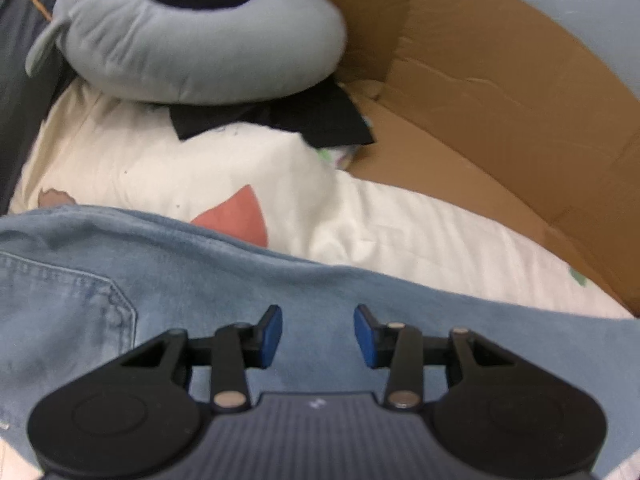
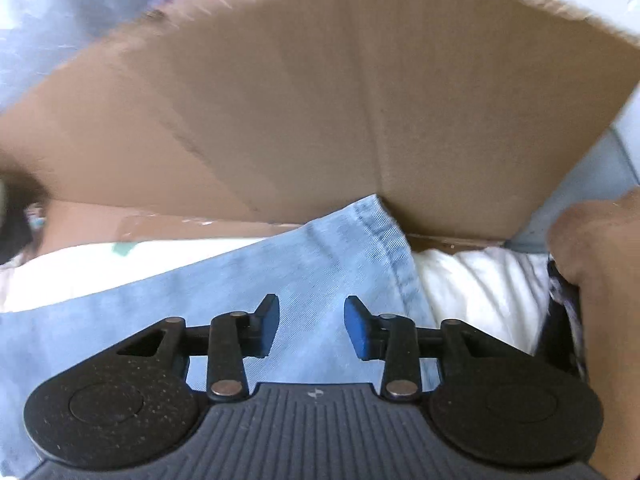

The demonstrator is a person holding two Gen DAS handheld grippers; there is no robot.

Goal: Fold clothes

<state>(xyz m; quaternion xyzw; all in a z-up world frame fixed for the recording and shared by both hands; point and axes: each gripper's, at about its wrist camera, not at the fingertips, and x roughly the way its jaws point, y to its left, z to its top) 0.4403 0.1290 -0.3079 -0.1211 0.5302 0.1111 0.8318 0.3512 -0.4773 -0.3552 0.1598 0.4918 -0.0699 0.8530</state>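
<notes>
Light blue jeans (image 1: 180,280) lie spread over a white sheet; a back pocket (image 1: 68,300) shows at the left of the left wrist view. My left gripper (image 1: 318,334) hovers over the denim, open, nothing between its blue pads. In the right wrist view the jeans (image 2: 280,272) run up to a hemmed edge (image 2: 394,240) near the cardboard. My right gripper (image 2: 312,328) stands open above that denim, its pads apart and gripping nothing.
A brown cardboard box wall (image 1: 500,112) rises behind the sheet (image 1: 400,232); its flap (image 2: 320,112) fills the right wrist view. A grey curved pillow (image 1: 192,48) and black cloth (image 1: 288,120) lie at the back. A person's hand (image 2: 600,280) is at the right edge.
</notes>
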